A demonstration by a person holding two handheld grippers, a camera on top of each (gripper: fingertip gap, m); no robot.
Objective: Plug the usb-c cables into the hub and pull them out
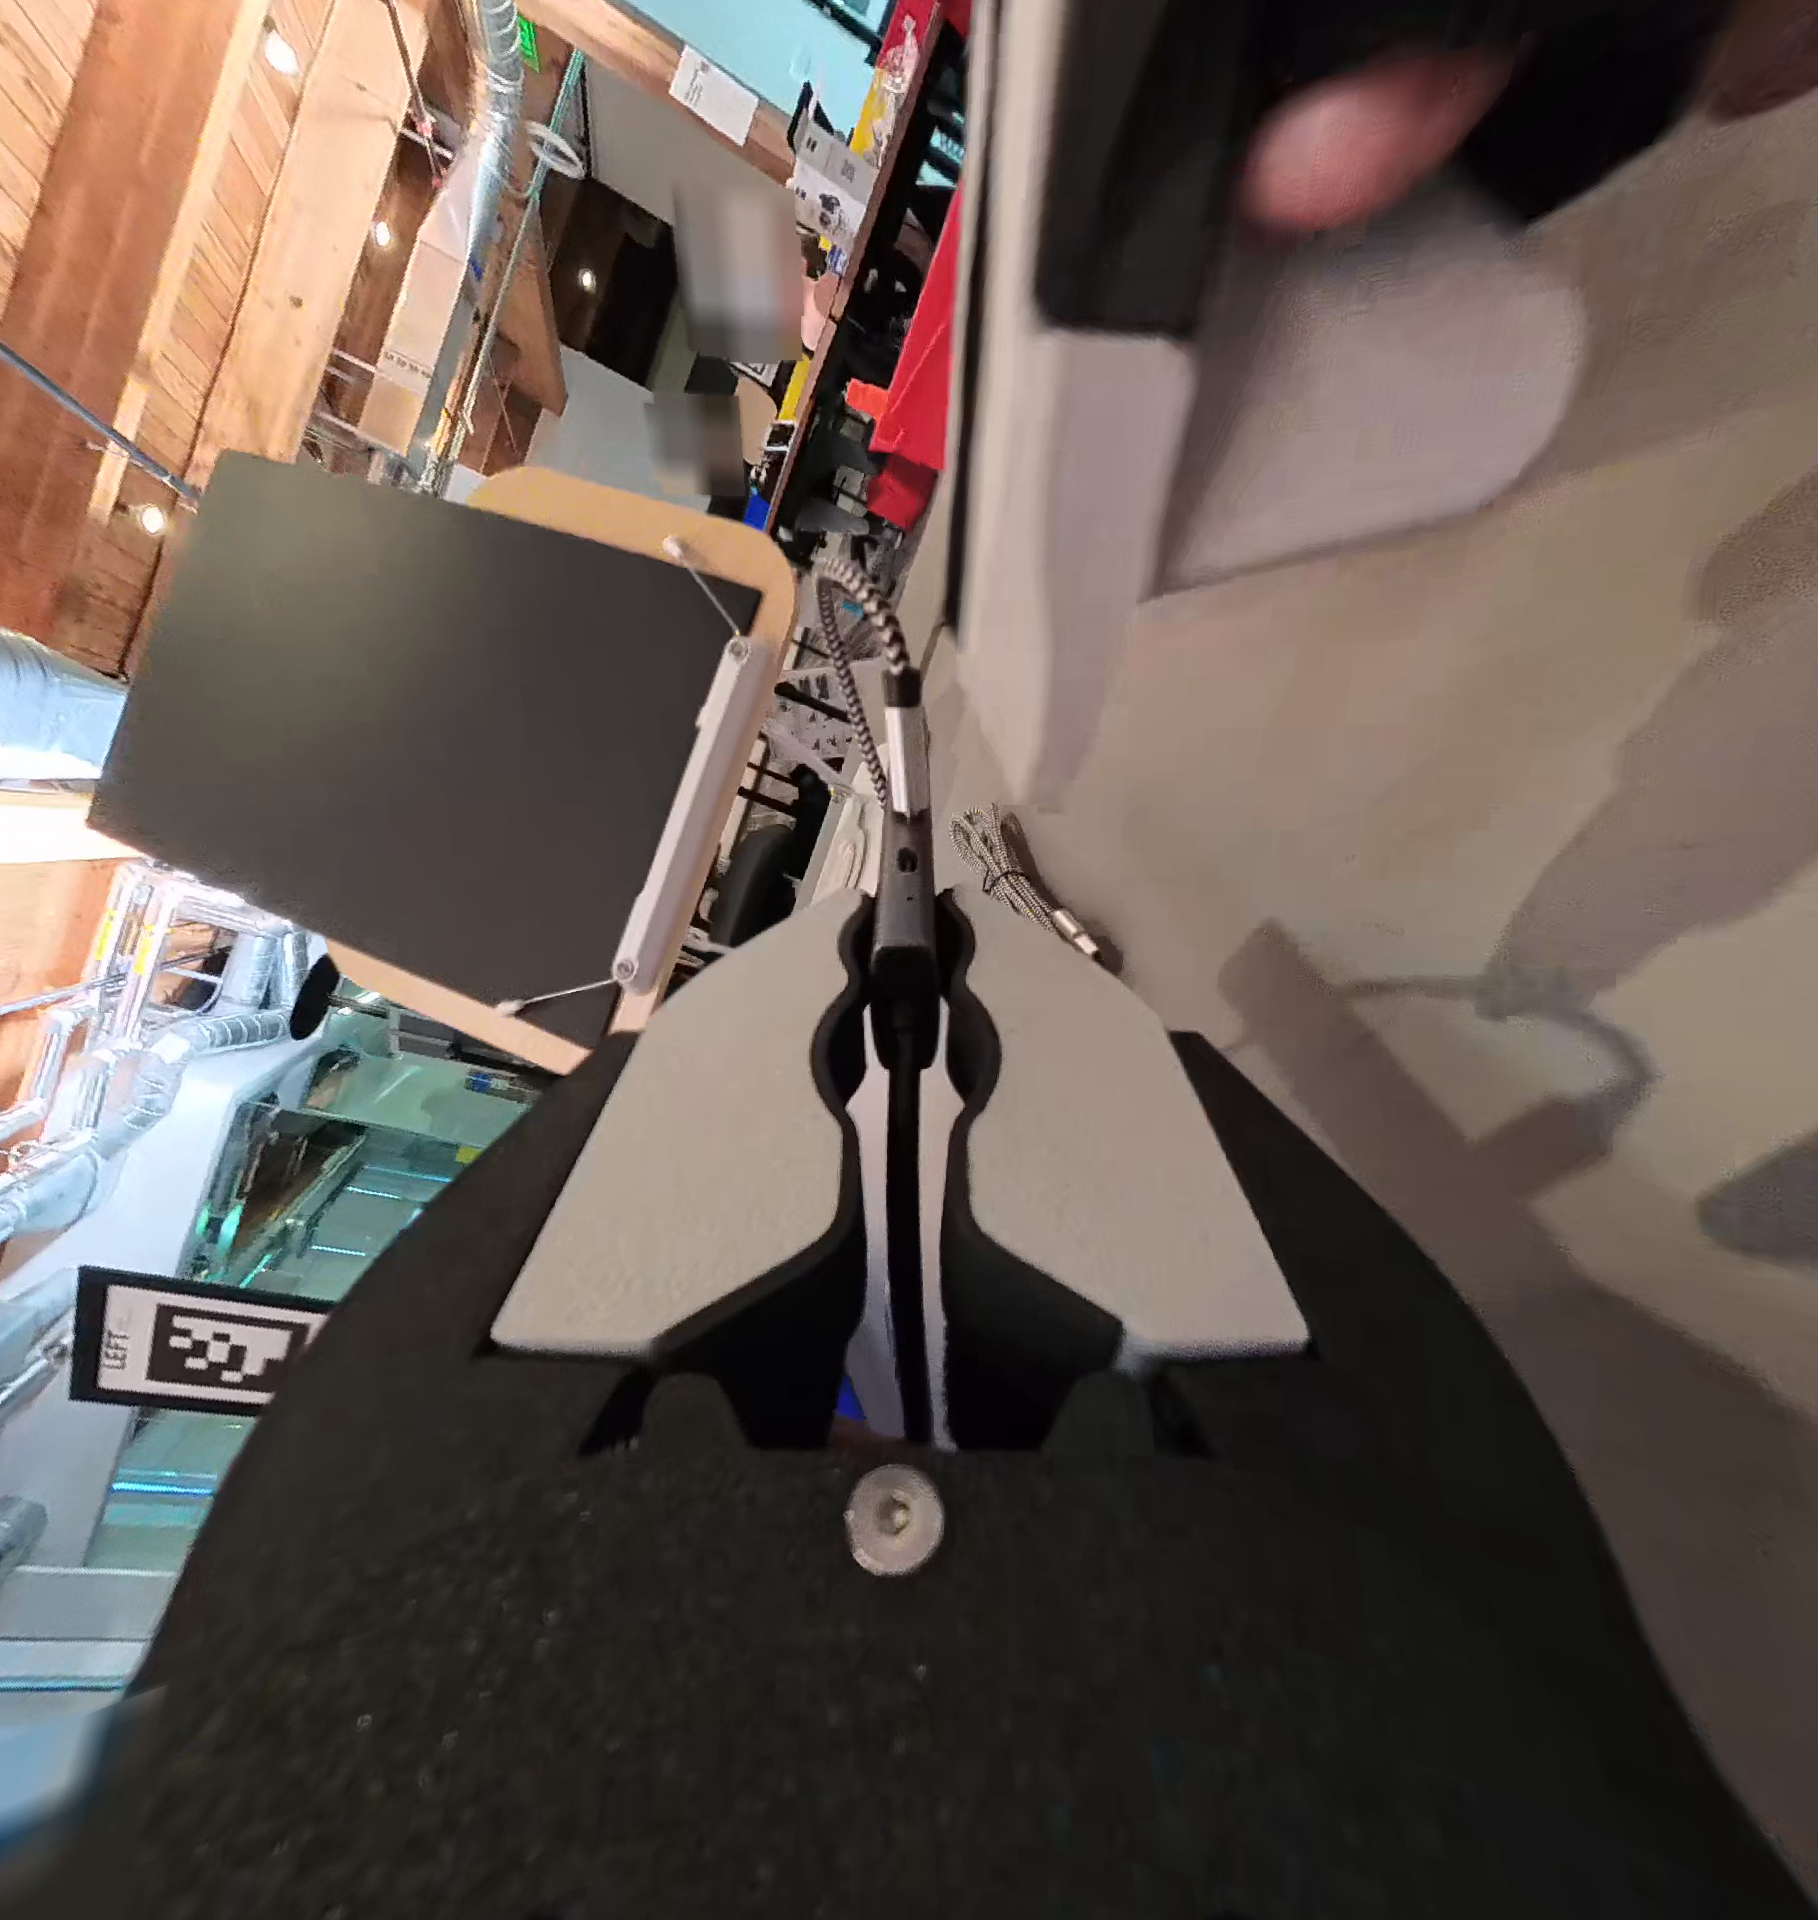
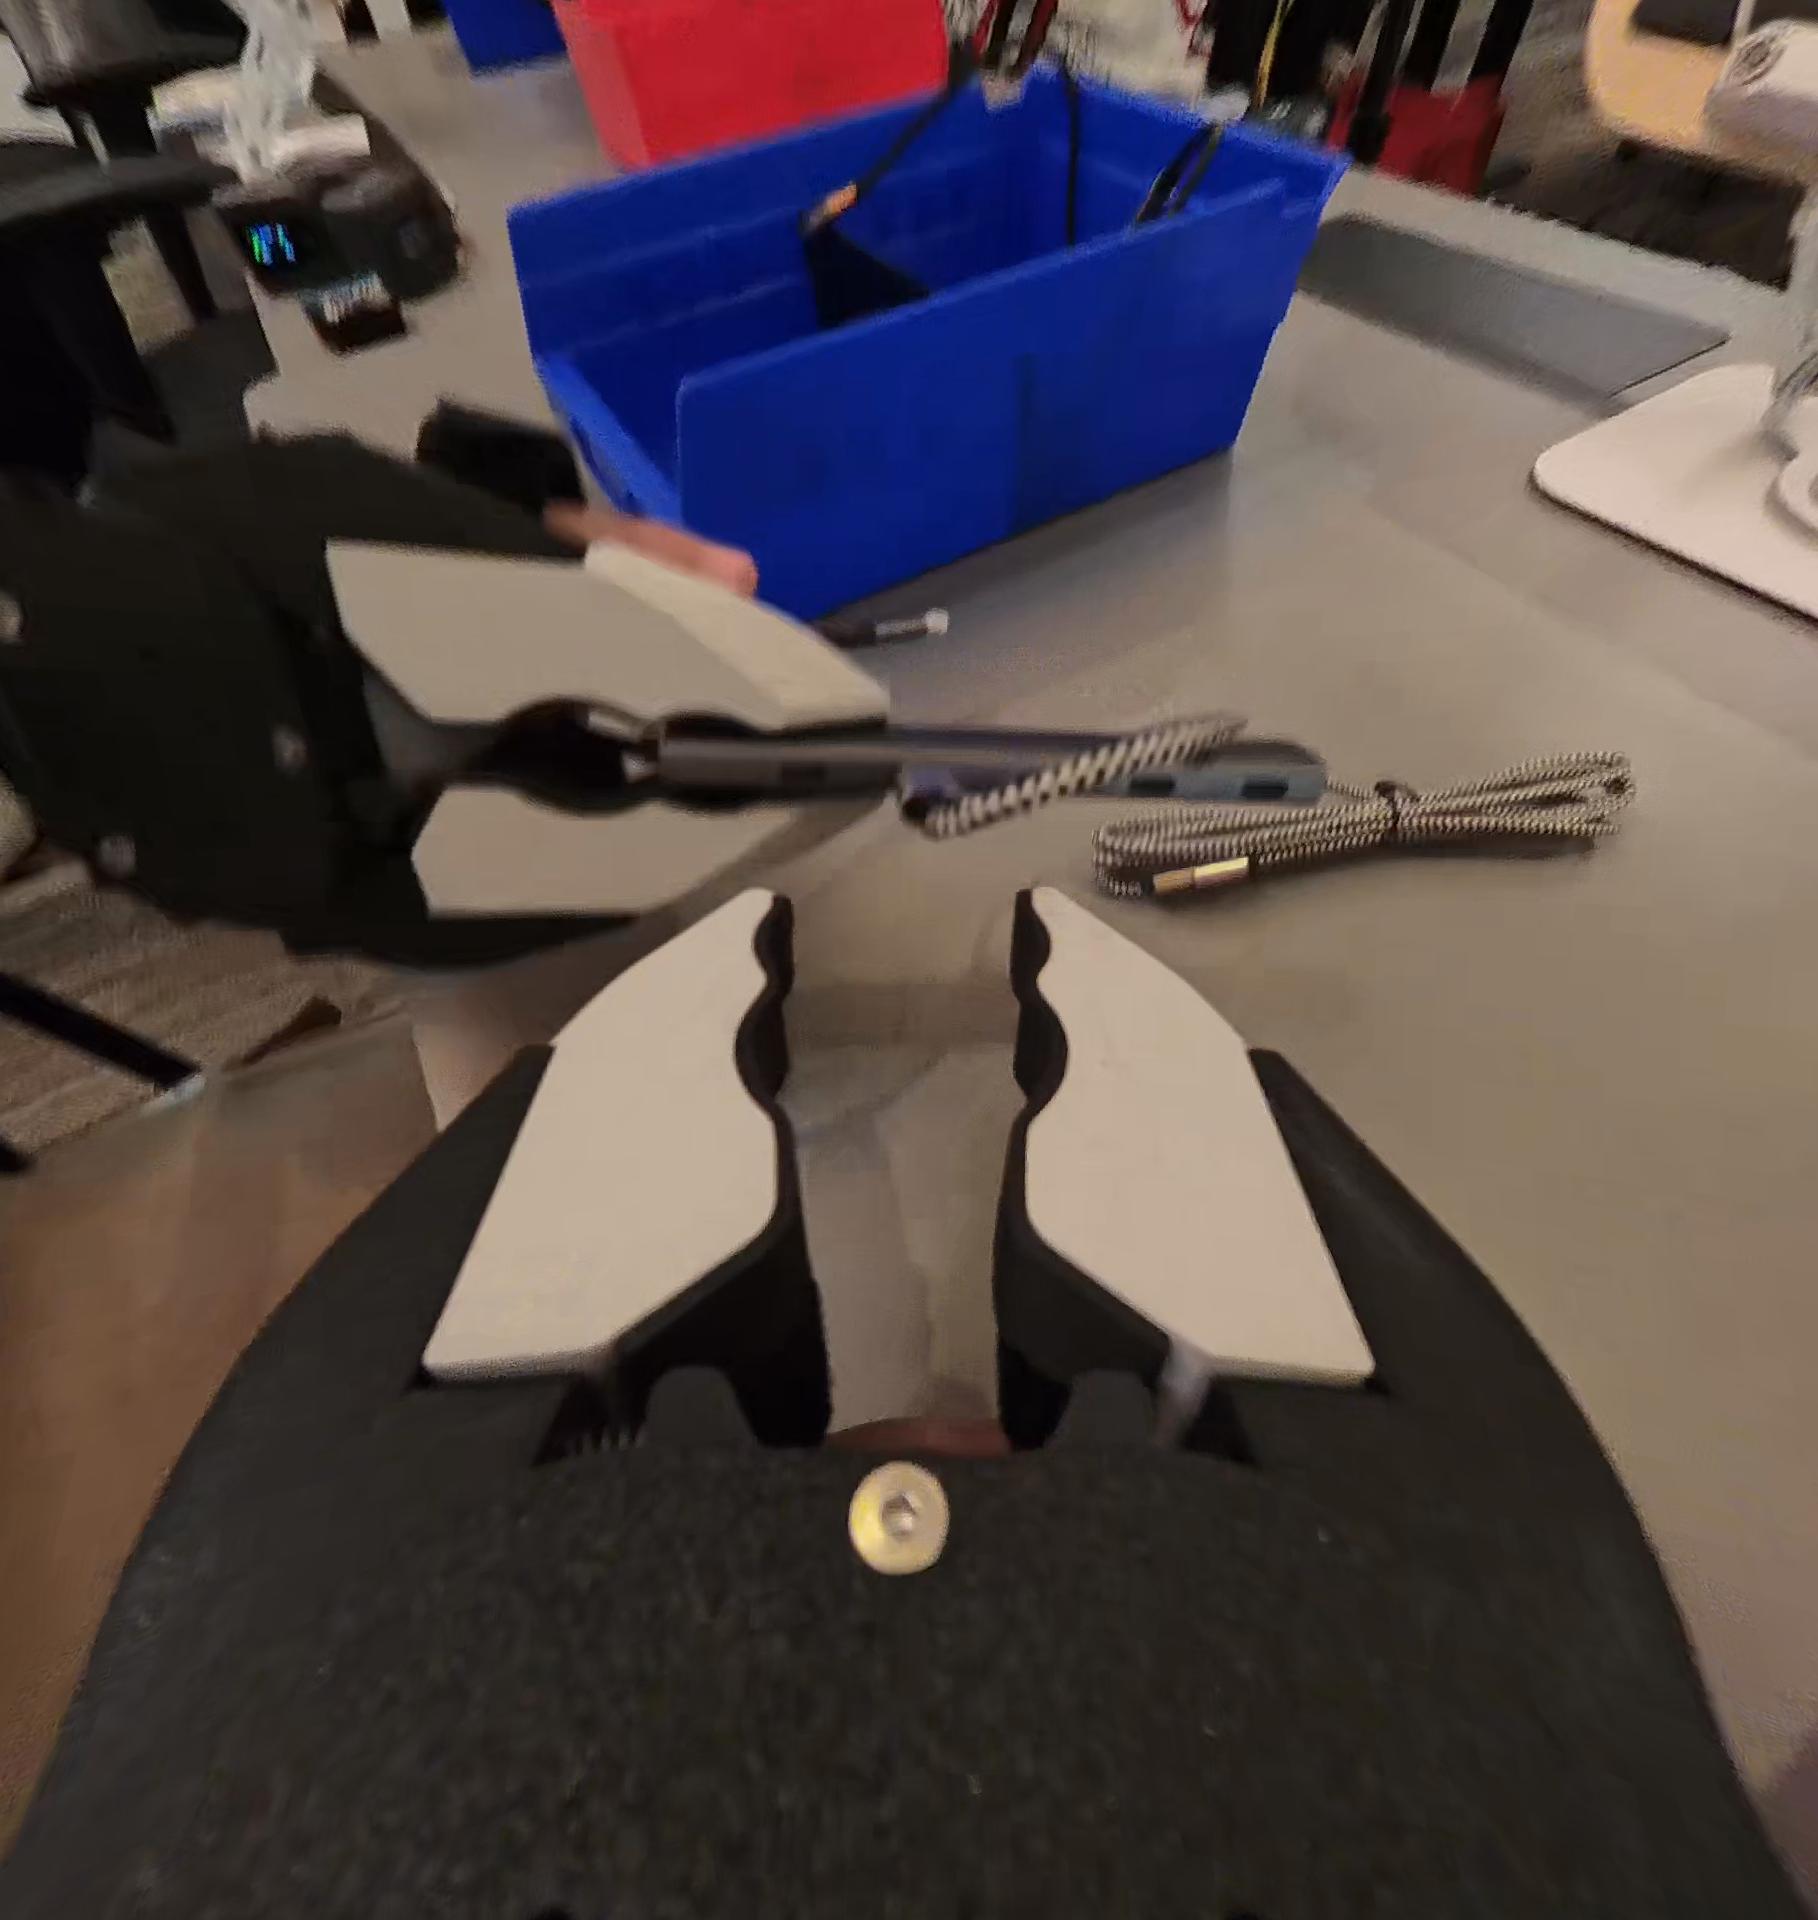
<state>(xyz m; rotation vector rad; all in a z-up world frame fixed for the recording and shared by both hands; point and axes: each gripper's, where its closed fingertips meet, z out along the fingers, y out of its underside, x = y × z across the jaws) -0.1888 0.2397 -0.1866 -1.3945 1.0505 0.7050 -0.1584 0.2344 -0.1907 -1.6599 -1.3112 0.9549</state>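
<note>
Left jaws (image 1: 903, 940) clamp the hub (image 1: 900, 904) carrying a braided cable (image 1: 858, 665); right jaws (image 2: 903, 925) gape empty.

The left gripper (image 1: 903, 935), with grey fingers on a black body, is clamped on the slim dark grey hub (image 1: 903, 914). A black-and-white braided cable with a silver plug (image 1: 900, 748) is seated in the hub's far end. A second bundled braided cable (image 1: 998, 852) lies on the grey table (image 1: 1404, 831) just beside.
</note>
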